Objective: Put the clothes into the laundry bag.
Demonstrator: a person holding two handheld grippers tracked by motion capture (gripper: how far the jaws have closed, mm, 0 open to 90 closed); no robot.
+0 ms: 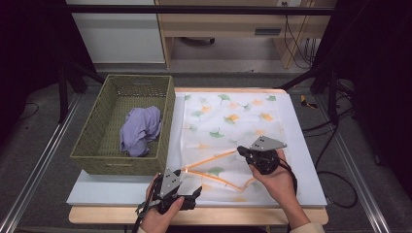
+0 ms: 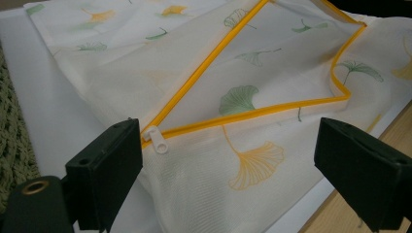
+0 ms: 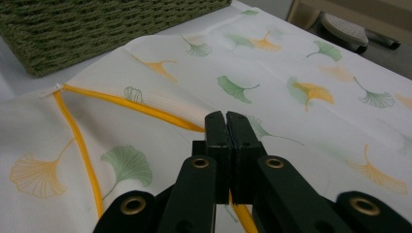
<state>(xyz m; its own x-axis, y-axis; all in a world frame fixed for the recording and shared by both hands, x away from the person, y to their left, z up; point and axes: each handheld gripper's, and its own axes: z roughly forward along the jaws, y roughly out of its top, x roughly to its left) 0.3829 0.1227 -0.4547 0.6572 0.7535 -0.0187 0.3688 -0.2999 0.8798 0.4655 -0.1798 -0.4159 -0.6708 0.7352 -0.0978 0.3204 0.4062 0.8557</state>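
- Table [image 1: 301, 145]: white top, with a green basket [image 1: 97, 145] at its left holding a purple cloth [image 1: 140, 130].
- Bag [image 1: 228, 121]: white mesh with a leaf print, flat on the table just right of the basket, its yellow zip [image 2: 252, 114] open.
- Right gripper [image 3: 226, 121]: jaws clamped on the bag's upper zip edge, lifting it.
- Left gripper [image 2: 228, 160]: jaws wide, at the bag's near corner by the zip pull [image 2: 156, 141].

High view looks down; both gripper views, close and low, share the mesh bag [image 1: 228, 141].
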